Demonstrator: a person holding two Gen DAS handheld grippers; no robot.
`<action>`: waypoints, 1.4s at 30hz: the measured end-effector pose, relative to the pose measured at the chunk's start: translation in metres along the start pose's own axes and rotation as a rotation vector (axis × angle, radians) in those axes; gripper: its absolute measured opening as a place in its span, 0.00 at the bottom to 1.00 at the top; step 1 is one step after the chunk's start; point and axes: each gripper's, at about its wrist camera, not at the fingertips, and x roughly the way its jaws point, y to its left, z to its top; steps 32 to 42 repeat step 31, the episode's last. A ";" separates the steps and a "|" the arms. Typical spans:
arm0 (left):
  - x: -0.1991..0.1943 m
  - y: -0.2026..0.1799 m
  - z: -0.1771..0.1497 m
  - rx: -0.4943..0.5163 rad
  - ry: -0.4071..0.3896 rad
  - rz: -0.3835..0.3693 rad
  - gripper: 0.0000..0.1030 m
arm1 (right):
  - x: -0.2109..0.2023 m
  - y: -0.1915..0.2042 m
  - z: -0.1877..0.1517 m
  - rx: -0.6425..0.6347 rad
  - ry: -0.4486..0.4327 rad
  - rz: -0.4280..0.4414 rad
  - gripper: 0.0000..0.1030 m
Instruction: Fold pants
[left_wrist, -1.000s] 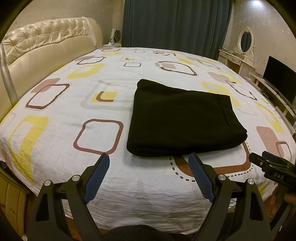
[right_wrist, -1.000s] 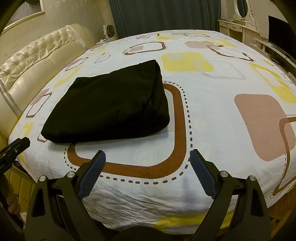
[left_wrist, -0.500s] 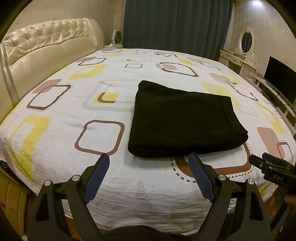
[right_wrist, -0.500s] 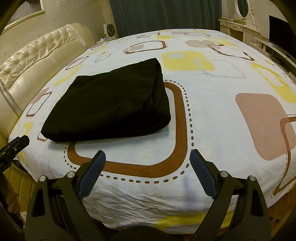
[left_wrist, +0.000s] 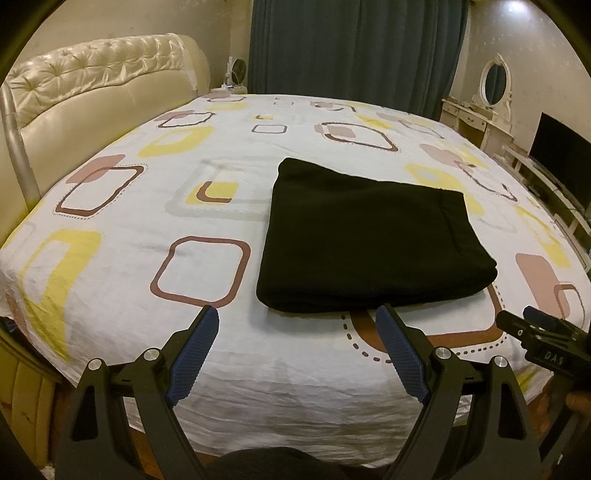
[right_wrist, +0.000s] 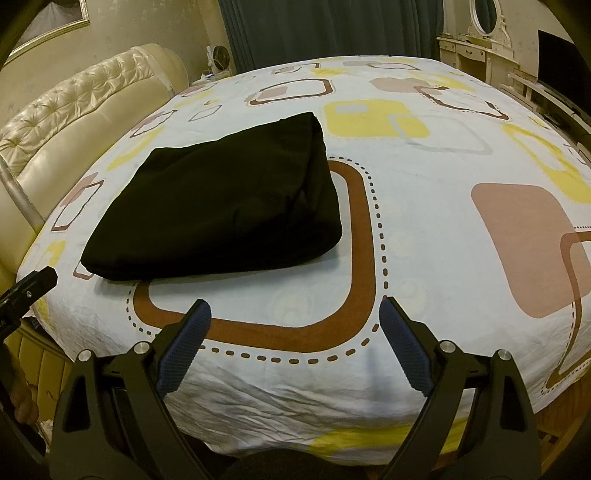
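The black pants (left_wrist: 369, 236) lie as a compact folded rectangle on the patterned bed sheet (left_wrist: 207, 273), near the bed's front edge. The left gripper (left_wrist: 297, 323) hovers just short of the bundle's near fold, jaws spread wide and holding nothing; the right gripper (right_wrist: 291, 317) is likewise wide and empty, off its right corner. Judging by the tidy stack, folding looks finished, hence both tools stand clear
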 end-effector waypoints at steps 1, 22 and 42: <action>0.000 -0.001 0.000 0.004 0.004 0.003 0.83 | 0.000 0.000 0.000 0.000 0.000 0.000 0.90; -0.024 -0.007 0.008 0.030 -0.083 0.085 0.90 | 0.003 0.001 -0.001 -0.010 0.006 0.009 0.90; 0.011 0.026 0.043 0.075 -0.011 0.083 0.90 | -0.005 -0.012 0.035 0.043 -0.036 0.072 0.90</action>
